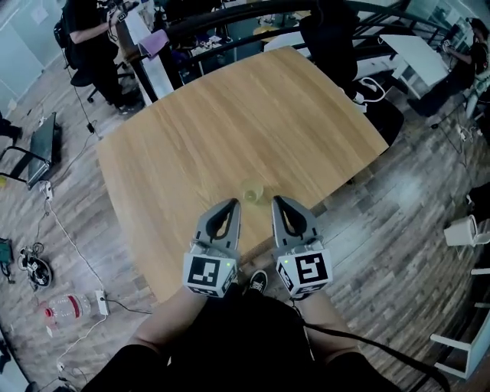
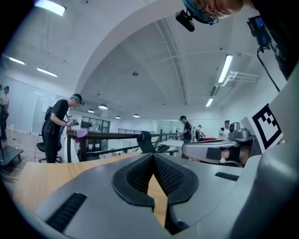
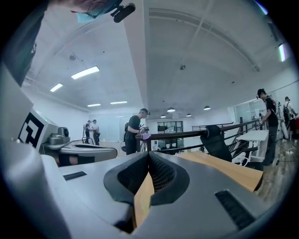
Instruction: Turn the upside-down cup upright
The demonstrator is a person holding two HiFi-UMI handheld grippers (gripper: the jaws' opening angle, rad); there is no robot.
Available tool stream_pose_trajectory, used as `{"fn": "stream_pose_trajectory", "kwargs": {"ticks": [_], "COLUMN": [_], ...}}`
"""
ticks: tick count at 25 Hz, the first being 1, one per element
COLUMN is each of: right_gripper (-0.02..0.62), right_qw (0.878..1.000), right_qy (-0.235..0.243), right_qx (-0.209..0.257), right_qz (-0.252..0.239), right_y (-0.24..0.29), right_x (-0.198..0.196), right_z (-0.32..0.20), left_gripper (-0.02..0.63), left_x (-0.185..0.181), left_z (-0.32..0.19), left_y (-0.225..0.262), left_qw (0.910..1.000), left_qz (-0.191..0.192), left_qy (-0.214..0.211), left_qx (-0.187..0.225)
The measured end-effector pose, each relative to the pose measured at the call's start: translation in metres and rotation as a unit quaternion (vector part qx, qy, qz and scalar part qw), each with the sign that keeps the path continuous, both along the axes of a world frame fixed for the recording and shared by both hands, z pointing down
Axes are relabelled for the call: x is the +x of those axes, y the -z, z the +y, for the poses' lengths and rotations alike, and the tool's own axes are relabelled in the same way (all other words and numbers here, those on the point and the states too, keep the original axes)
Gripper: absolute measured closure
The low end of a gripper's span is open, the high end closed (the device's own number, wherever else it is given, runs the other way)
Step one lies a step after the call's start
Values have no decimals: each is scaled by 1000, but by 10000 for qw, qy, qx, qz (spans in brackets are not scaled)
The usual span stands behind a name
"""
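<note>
A small clear cup point(image 1: 253, 191) stands on the wooden table point(image 1: 230, 130) near its front edge; I cannot tell which way up it is. My left gripper point(image 1: 232, 204) and right gripper point(image 1: 277, 200) are held side by side just in front of the cup, tips towards it, neither touching it. Both are shut with nothing between the pads. In the left gripper view the jaws point(image 2: 153, 156) meet over the tabletop, and the right gripper's body point(image 2: 219, 149) shows at the right. The right gripper view shows its closed jaws point(image 3: 149, 154) the same way. The cup is hidden in both gripper views.
A black chair point(image 1: 329, 38) stands at the table's far side. People work at desks behind a dark railing point(image 1: 230, 19). Cables and a plastic bottle point(image 1: 67, 308) lie on the floor at the left; a white stool point(image 1: 463, 230) is at the right.
</note>
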State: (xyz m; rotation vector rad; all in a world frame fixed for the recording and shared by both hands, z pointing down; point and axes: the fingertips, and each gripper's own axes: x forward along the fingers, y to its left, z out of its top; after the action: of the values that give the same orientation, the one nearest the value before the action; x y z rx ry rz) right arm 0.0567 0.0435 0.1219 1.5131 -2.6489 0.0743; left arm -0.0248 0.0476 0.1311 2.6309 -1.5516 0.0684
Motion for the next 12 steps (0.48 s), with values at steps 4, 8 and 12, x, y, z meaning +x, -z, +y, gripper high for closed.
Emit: {"fn": "stream_pose_trajectory", "kwargs": {"ticks": [4,8,12], "right_gripper": [581,581,582], "right_qw": [9997,9996,9990], "right_qy": [-197,-120,-48], "right_qx": [116,267,451], "right_qz": [-109,-42,-5], "right_y": [27,41,47], "right_x": [5,5,11], "right_z": [35,67,85], "left_gripper": [598,598,598], "left_x": [10,31,44], "left_z": [33,63,84], "left_y": [34,47,52], "left_qw": [9998,9993,9985], "left_qz": [102,86,202], "left_qy": [-24,-64,19], "left_qx": [178,349,513]}}
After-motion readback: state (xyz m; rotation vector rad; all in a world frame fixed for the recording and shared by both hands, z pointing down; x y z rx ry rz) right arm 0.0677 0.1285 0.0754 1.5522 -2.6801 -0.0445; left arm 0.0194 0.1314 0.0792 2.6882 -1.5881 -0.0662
